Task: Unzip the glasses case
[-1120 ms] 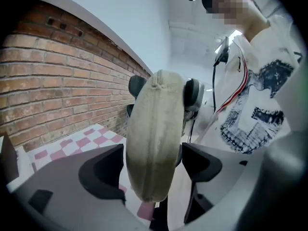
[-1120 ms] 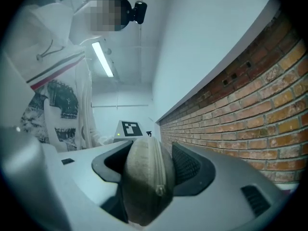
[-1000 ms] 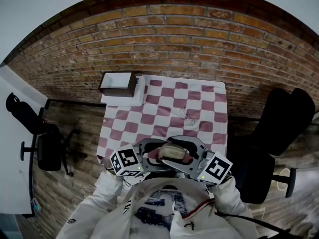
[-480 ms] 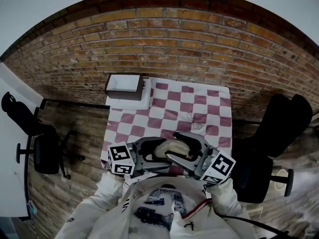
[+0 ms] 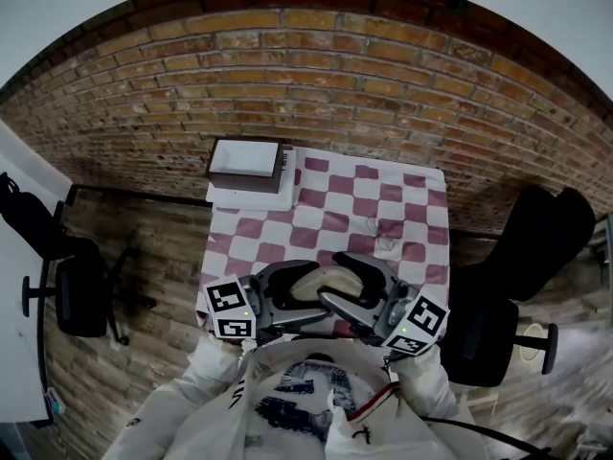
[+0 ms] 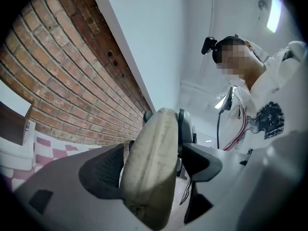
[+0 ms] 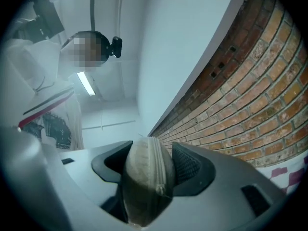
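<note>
Glasses case (image 5: 321, 280) hangs above the tabletop's (image 5: 330, 209) near edge. Left tool (image 5: 287, 295) and right tool (image 5: 356, 293) each clamp one end, so its long axis runs left-right. The zip pull (image 7: 161, 189) sits by the right one, I'd say.

- Desk (image 5: 427, 220) covered by a pink-and-white checked cloth (image 5: 326, 220); brick wall (image 5: 316, 75) at its 12 o'clock.
- Open dark box (image 5: 245, 158) on a white tray (image 5: 251, 197), at the desk's 10 o'clock corner.
- Black chair (image 5: 72, 290) at the desk's 9 o'clock; second black chair (image 5: 536, 247) at 3 o'clock.
</note>
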Available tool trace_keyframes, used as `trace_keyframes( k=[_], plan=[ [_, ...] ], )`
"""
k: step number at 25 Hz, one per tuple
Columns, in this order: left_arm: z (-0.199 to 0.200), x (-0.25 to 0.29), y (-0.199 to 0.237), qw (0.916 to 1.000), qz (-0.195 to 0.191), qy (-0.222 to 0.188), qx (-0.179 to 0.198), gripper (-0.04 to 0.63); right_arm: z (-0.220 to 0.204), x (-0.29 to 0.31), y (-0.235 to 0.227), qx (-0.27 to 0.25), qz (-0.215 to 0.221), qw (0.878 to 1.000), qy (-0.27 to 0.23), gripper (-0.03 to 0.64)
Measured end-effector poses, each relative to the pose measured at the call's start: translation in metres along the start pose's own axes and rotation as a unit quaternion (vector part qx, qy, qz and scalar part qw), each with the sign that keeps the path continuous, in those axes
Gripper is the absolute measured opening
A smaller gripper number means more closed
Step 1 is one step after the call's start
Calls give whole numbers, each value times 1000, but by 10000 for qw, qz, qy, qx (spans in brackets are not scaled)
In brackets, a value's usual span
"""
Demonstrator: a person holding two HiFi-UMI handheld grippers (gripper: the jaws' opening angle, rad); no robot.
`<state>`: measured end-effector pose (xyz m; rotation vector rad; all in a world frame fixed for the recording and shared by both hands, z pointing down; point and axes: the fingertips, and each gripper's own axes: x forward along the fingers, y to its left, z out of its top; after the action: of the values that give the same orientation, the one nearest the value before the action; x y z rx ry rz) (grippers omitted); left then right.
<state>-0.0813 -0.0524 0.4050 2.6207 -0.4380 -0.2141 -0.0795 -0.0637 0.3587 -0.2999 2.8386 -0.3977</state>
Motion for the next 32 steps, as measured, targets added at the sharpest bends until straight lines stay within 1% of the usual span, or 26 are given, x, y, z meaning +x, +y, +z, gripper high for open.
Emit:
trace_keyframes(
  k=[3, 7, 11, 17, 21, 24, 27, 32],
  plan=[
    [-1, -6, 0, 9999, -84, -35, -61, 371, -4, 8, 1, 69, -91, 9999, -89, 268],
    [3, -17, 9, 9999, -18, -97, -29, 370, -7, 17, -1, 208, -224, 9991, -309, 268],
    [2, -25, 14, 10000, -1, -71, -6, 370, -13, 22, -2, 287, -406, 9977, -463, 268],
    [-3, -28, 13, 9999, -100, 33, 5, 370, -19, 22, -4, 448, -578, 9953, -630, 268],
    [-6, -28, 13, 9999, -111, 104, 61, 367, -21, 21, -4, 475, -649, 9948, -630, 268],
    [-8, -27, 14, 9998, -94, 125, 112, 327, -21, 19, -4, 499, -665, 9946, -626, 268],
    [-8, -28, 13, 9998, -150, 63, 111, 304, -21, 14, -6, 689, -683, 9924, -758, 268],
    [-5, -26, 9, 9996, -233, 69, 174, 291, -16, 11, -6, 827, -679, 9901, -907, 268]
  ],
)
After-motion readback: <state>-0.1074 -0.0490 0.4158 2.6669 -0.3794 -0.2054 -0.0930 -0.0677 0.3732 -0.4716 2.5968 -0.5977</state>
